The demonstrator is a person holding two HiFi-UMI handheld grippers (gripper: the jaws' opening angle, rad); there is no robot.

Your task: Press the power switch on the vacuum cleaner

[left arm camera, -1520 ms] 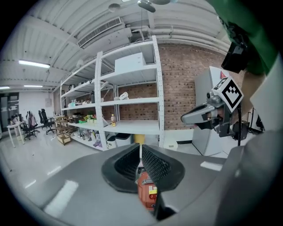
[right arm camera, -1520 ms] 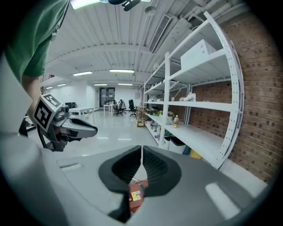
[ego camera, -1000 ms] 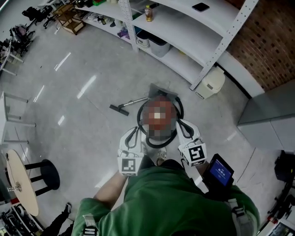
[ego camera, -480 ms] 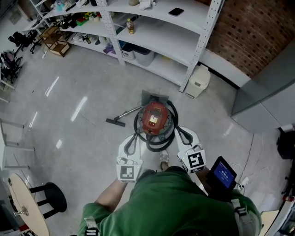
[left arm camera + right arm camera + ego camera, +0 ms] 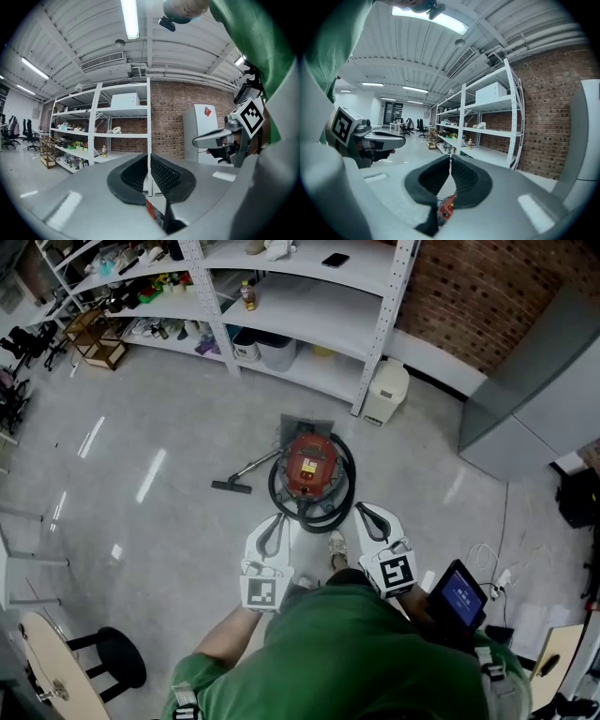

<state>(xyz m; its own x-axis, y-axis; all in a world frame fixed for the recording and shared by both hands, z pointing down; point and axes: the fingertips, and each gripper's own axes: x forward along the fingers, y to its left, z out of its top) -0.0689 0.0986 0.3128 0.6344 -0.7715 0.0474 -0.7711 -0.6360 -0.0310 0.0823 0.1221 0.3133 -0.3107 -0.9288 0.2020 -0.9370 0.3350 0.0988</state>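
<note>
A red vacuum cleaner [image 5: 310, 468] stands on the grey floor, ringed by its black hose. Its wand runs left to a floor nozzle [image 5: 232, 487]. My left gripper [image 5: 276, 521] and right gripper [image 5: 360, 510] are held side by side just short of the vacuum, one on each side of it, and touch nothing. In the left gripper view the gripper [image 5: 149, 161] has its dark pads together, with a sliver of the red vacuum [image 5: 151, 210] below. The right gripper [image 5: 451, 163] is likewise shut and empty, with the vacuum [image 5: 446, 209] showing under the pads. The power switch cannot be made out.
White shelving [image 5: 309, 296] runs along the back, with a white bin [image 5: 385, 390] at its foot. A grey cabinet [image 5: 534, 399] stands at right, and a cable [image 5: 487, 563] lies on the floor. A black stool [image 5: 117, 662] and round table [image 5: 47, 671] are at lower left.
The head view has swung right along the shelves, so the vacuum sits a little higher and smaller. Both grippers stay shut in front of the person, slightly lower in the picture.
</note>
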